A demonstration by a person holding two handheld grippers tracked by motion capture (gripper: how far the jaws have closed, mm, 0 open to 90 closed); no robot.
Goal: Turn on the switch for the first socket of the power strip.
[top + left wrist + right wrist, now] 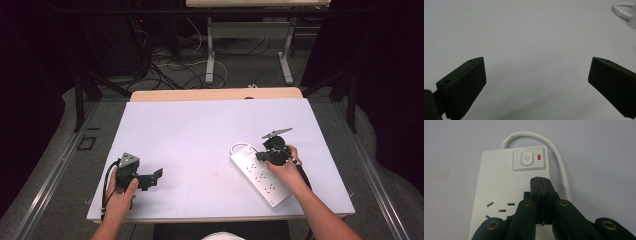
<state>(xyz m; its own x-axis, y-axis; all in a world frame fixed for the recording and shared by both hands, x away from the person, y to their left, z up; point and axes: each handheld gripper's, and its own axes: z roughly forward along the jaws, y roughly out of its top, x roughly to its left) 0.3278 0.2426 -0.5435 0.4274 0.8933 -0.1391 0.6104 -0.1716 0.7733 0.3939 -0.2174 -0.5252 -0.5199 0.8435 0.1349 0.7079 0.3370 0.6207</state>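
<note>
On table right | power strip under right gripper, jaws pressed together | left gripper jaws spread, well apart

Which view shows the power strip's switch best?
The right gripper view: the switch and its red light show close and sharp. The high view shows it small; the left gripper view catches just the strip's cord.

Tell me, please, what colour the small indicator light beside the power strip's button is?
Red; the indicator light shows best in the right gripper view.
</note>
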